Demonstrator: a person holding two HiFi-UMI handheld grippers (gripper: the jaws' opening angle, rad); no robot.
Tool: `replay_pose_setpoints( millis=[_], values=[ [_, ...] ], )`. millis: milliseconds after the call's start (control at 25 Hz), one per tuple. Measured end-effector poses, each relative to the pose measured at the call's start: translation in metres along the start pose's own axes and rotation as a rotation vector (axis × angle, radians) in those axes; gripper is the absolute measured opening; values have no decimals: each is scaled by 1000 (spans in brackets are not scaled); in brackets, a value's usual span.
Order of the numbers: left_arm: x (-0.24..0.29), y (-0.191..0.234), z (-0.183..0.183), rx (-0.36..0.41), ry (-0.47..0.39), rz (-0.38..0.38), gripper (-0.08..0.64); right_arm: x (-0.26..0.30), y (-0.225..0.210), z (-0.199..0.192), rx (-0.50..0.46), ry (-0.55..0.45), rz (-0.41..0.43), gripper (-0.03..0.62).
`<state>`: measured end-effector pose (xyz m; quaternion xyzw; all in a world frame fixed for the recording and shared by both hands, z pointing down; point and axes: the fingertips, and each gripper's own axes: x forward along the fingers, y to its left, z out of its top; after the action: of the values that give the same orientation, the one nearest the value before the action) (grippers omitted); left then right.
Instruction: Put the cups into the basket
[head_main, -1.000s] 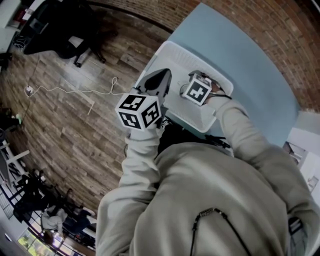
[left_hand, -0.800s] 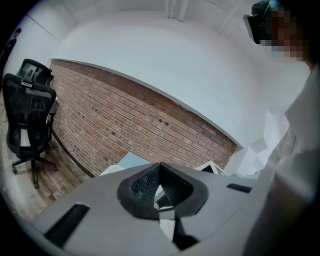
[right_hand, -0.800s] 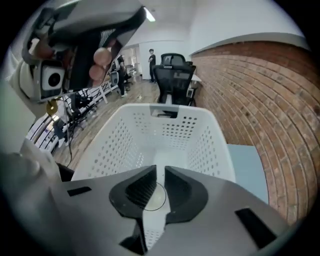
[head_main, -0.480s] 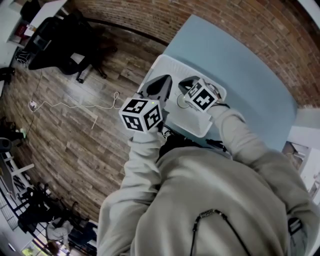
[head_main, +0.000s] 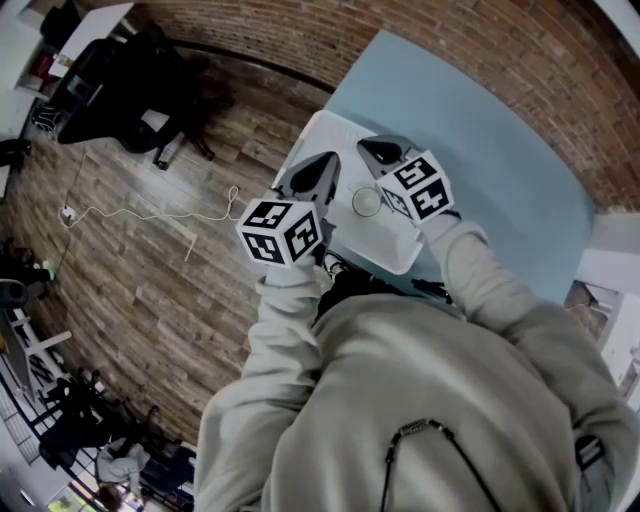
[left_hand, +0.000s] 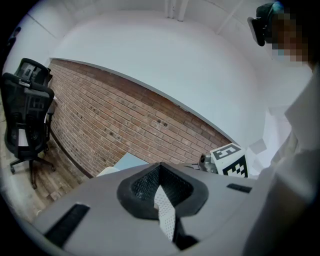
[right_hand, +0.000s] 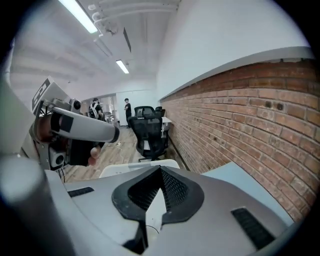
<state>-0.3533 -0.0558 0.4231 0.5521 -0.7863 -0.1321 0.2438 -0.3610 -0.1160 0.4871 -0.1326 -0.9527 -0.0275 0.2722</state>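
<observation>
Cup (head_main: 366, 202) inside basket (head_main: 396, 256) shows clearly only in head view; left gripper (left_hand: 160, 176) and right gripper (right_hand: 160, 181) fingers closed.

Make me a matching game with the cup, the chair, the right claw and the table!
Things:
1. cup
2. office chair
3. right claw
4. table

Place, colour or state:
A. light blue
B. shut, with nothing in it
C. inside the white basket
D. on the wooden floor

Pairs: 1-C, 2-D, 3-B, 4-A
</observation>
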Motion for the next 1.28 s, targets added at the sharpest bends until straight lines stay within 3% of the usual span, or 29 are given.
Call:
replay_pose_setpoints(
  millis=[280, 440, 600, 880, 1080, 1280],
  values=[
    [7, -14, 3, 22, 3, -23, -3, -27, 0, 22, 18, -74, -14, 9],
    [26, -42, 13, 54, 14, -81, -3, -63, -28, 34, 46, -131, -95, 9],
    [66, -95, 8, 107, 41, -199, -3, -120, -72, 20, 94, -176, -228, 9],
    [145, -233, -7, 224, 116, -496, -3, -268, -155, -36, 196, -195, -530, 9],
    [170, -322, -45, 386, 166, -623, -3, -369, -178, -68, 302, -267, -682, 9],
    [175, -363, -50, 355, 159, -722, -3, -419, -175, -73, 359, -330, -770, 9]
  ],
)
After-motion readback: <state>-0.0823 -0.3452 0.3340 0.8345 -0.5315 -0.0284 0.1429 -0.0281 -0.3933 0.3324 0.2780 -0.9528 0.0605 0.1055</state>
